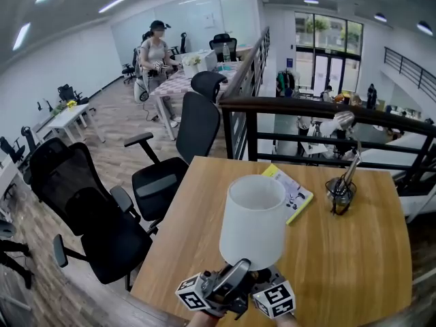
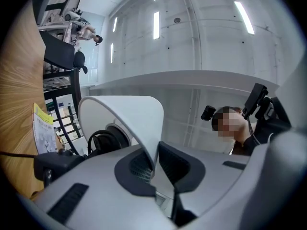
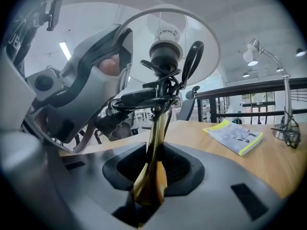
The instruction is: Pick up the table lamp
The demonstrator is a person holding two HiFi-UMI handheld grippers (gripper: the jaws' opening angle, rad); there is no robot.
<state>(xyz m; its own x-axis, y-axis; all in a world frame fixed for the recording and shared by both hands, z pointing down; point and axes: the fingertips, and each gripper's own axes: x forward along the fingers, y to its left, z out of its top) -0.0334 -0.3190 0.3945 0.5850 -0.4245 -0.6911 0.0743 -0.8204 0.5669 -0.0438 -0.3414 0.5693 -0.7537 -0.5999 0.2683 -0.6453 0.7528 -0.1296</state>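
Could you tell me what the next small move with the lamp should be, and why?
Probably raise both grippers together, straight up. The left gripper pinches the shade at its rim and the right gripper clamps the brass stem, so uneven motion could tilt the table lamp over the table.

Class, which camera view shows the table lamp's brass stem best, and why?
The right gripper view: the brass stem, clamped in the right gripper, rises to the socket. The head view hides it under the white shade; the left gripper view shows only that shade's rim.

Wooden table (image 1: 361, 264) bears yellow booklet (image 1: 293, 193) and gooseneck lamp (image 1: 340, 191)
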